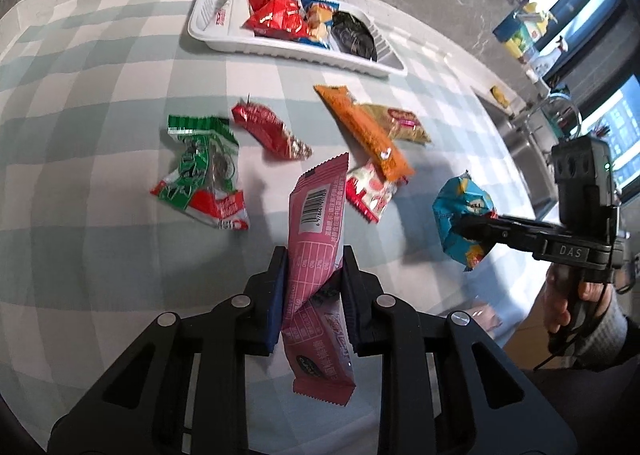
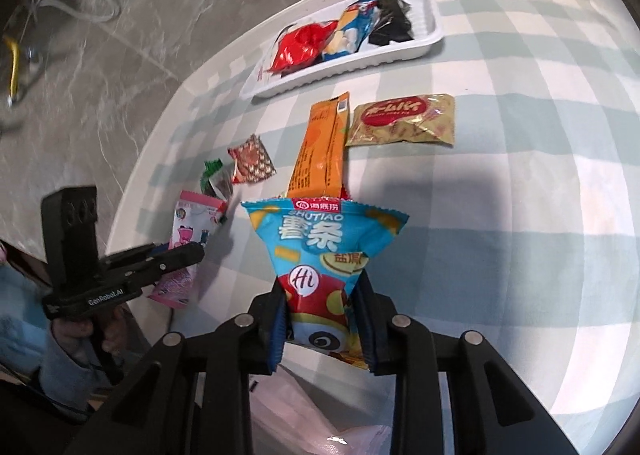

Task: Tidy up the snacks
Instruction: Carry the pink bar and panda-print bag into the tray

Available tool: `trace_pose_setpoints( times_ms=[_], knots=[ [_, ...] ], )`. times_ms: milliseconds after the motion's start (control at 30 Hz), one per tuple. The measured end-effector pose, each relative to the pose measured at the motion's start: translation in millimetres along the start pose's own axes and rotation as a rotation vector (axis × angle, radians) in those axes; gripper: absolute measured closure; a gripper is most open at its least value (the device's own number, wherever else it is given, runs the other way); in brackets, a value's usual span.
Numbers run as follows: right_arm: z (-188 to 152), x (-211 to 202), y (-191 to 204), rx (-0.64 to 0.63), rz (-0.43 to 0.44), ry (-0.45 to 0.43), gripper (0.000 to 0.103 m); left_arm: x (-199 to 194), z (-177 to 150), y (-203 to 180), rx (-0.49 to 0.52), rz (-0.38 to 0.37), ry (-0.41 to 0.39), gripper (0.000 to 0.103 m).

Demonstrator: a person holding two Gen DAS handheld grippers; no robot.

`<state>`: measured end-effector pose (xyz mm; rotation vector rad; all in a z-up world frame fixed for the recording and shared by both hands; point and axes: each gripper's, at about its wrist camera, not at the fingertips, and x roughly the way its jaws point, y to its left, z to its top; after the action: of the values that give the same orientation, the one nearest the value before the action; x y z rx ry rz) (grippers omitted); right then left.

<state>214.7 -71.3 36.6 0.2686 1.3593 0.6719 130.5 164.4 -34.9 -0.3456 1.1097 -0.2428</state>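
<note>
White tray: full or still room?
Partly filled. The white tray holds a red packet, a blue-and-orange one and a black one; its left end shows bare ribbed floor.

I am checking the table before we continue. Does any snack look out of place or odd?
Yes. The orange packet lies across two others, its ends resting on the gold packet and the red-and-white packet. The pink bar is twisted in the left gripper. In the white tray the snacks are heaped at one end.
</note>
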Motion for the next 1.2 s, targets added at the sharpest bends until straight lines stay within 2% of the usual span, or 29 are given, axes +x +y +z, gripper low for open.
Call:
trace_pose_setpoints(
  times_ms=[300, 667, 1200],
  knots=[
    [18.4, -8.5, -0.3, 0.042, 0.050, -0.028, 0.071, -12.3, 25.1, 0.3, -0.019, -0.054, -0.033, 0.080],
    [46.6, -5.1, -1.1, 0.062, 0.074, -0.041, 0.071, -15.8, 71.8, 4.9, -0.023, -0.071, -0.061, 0.080],
    [128.9, 6.7, -16.7, 0.065, 0.041, -0.063, 0.071, 4.6, 167.7, 15.9, -0.017, -0.045, -0.085, 0.080]
  ],
)
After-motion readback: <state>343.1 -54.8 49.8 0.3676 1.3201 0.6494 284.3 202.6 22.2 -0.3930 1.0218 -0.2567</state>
